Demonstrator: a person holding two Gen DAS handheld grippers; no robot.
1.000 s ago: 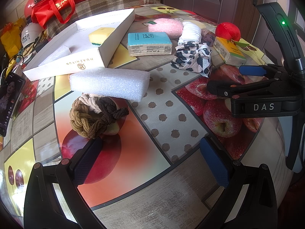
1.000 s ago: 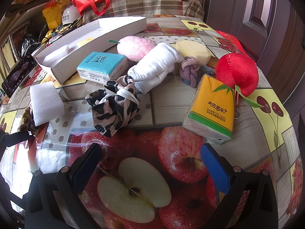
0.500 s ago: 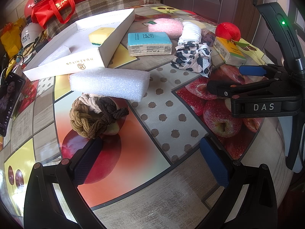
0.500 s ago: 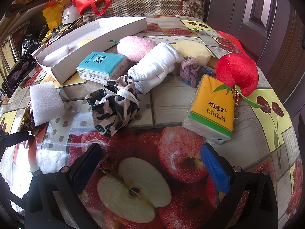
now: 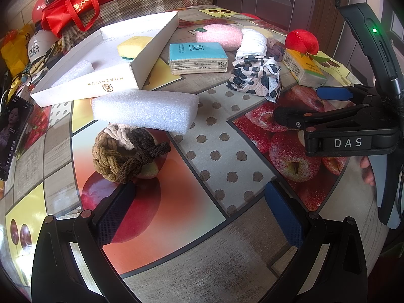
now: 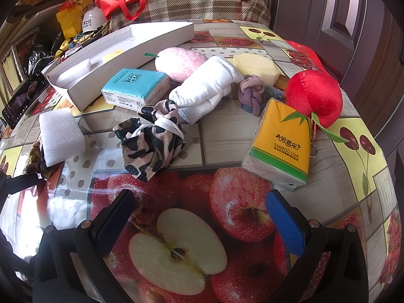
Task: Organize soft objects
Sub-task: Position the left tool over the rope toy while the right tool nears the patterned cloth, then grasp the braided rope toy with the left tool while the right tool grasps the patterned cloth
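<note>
My left claw (image 5: 199, 212) hangs wide open over the bench (image 5: 176, 265), holding nothing; my right claw (image 6: 199, 217) is just as wide and just as empty. Just ahead of my left claw's left finger lies a braided hair tie (image 5: 126, 154), touching the foam block (image 5: 145, 111) behind it. Ahead of my right claw sits a spotted cloth (image 6: 151, 141), with a yellow tissue pack (image 6: 280, 149) to its right and a red plush apple (image 6: 314, 98) beyond that. Farther off lie a white rolled cloth (image 6: 209, 88), a blue tissue pack (image 6: 136, 88) and a pink sponge (image 6: 179, 63). Farthest, to the left, the white box (image 5: 121, 83) holds a yellow sponge (image 5: 135, 48).
</note>
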